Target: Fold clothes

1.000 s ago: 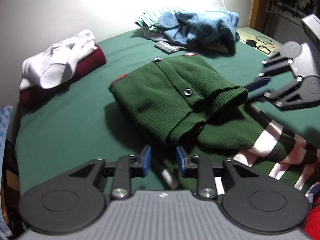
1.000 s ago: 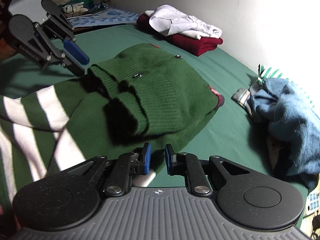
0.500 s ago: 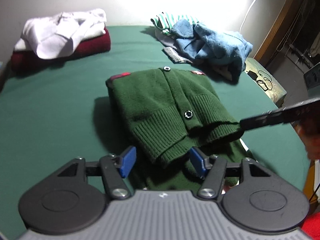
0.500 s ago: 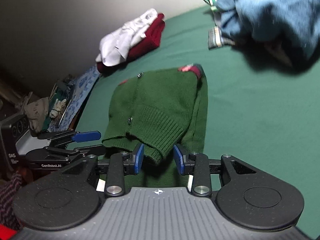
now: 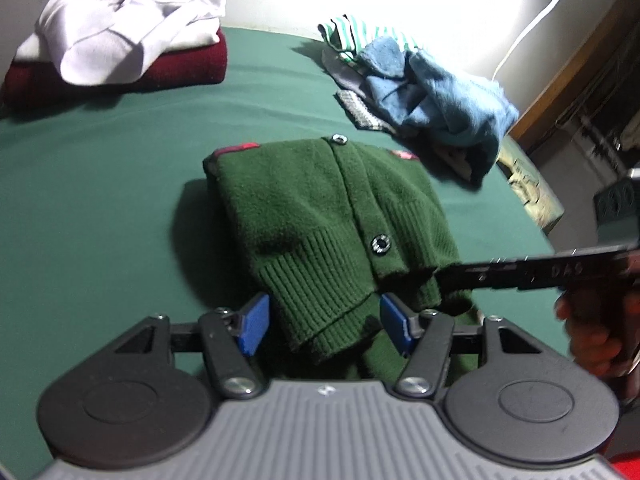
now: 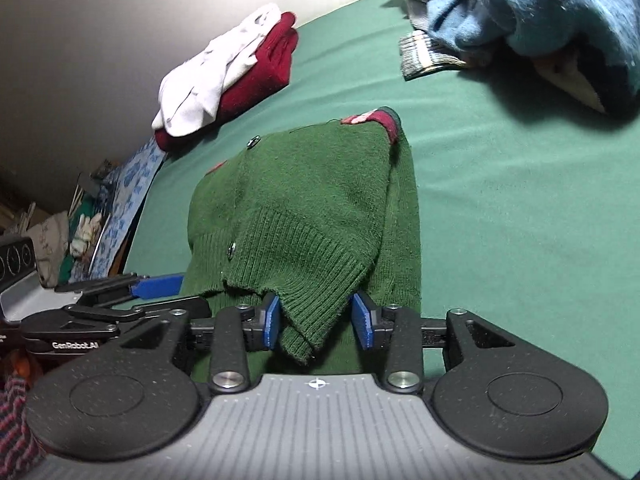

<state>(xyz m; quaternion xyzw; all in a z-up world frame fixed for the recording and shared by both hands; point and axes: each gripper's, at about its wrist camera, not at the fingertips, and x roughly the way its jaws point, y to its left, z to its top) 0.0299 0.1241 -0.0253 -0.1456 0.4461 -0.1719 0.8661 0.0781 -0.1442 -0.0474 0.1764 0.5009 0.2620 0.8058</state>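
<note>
A dark green buttoned cardigan (image 5: 320, 208) (image 6: 312, 200) lies folded on the green bed sheet (image 5: 100, 160) (image 6: 500, 200), with its ribbed hem toward me. My left gripper (image 5: 324, 328) is open, and the hem's left part sits between its blue pads without being pressed. My right gripper (image 6: 318, 324) straddles the hem's right corner. Its jaws are opening and the pads are not pressing the knit. In the left wrist view the right gripper (image 5: 444, 280) shows edge-on at the hem, held by a hand (image 5: 592, 336). The left gripper (image 6: 188, 294) appears at the hem's left in the right wrist view.
A white garment (image 5: 120, 40) (image 6: 208, 76) lies on a folded maroon one (image 5: 180, 68) at the back left by the wall. A heap of blue clothes (image 5: 440, 96) (image 6: 540, 8) sits at the back right. Clutter (image 6: 80, 232) lies beside the bed's left edge.
Both grippers' jaws have widened and both wrists have rolled. They have moved in on the cardigan's hem, which now sits between each pair of pads. The striped garment has left the views.
</note>
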